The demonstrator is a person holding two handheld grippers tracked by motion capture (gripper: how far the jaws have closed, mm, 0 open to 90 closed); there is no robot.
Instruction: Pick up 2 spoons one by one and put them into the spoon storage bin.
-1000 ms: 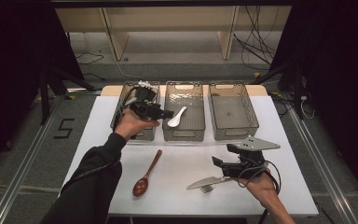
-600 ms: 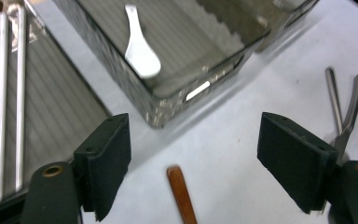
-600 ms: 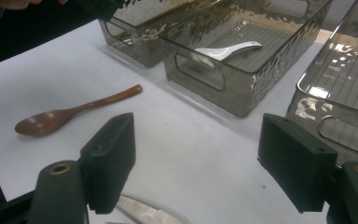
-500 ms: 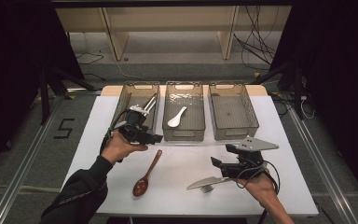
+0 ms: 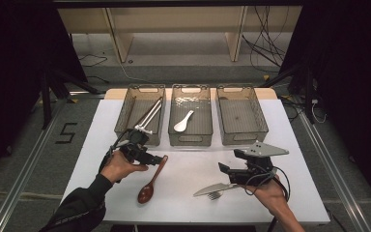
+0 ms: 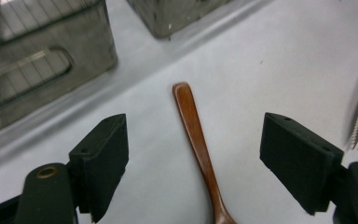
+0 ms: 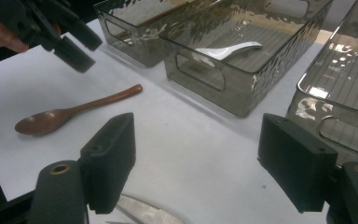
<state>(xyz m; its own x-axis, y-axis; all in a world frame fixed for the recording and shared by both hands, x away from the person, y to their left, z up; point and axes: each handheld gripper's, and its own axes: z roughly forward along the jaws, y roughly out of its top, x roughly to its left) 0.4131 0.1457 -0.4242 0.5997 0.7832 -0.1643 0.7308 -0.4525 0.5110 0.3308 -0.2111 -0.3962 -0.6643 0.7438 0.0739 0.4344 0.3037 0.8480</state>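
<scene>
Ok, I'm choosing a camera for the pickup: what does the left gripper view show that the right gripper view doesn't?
Left gripper view: the handle of the wooden spoon close up, untouched between the fingers of the left gripper, which have just been opening. Right gripper view: that spoon's bowl, and the white spoon in the middle bin. Both: the wooden spoon and the table.

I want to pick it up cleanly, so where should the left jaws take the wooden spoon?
Grip the wooden spoon by its thin handle, from above. It lies flat on the table, and the open left gripper already straddles the handle crosswise.
</scene>
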